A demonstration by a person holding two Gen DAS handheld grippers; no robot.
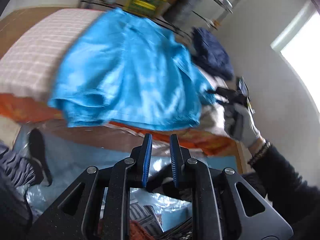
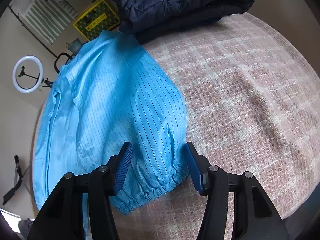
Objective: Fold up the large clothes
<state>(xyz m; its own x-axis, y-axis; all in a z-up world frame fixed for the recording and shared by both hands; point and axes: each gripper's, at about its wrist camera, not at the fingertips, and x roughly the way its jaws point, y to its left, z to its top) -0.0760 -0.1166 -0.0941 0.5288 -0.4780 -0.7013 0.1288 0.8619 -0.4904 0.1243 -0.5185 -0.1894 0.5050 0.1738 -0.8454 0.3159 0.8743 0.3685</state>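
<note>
Left wrist view, blurred: a bright blue garment (image 1: 128,70) lies spread across the centre of the frame on a bed with a pink checked cover (image 1: 38,52). An orange sheet (image 1: 210,140) shows along the bed's near edge. A dark navy jacket (image 1: 214,54) sits at the upper right, and a yellow crate (image 1: 144,1) stands at the top. At the right edge, a gloved hand (image 1: 246,128) grips the other tool. The left gripper (image 1: 161,140) at lower centre has its blue pads nearly together with a narrow gap, holding nothing, clear of the garment.

Right wrist view: the blue garment fills the left half, its elastic cuff (image 2: 152,192) at lower centre. The navy jacket (image 2: 180,2) lies at the top, touching the garment's far end. A ring light (image 2: 28,74) stands at the left. The right gripper (image 2: 158,150) is released, its fingers half open and straddling the sleeve above the cuff, not squeezing it.
</note>
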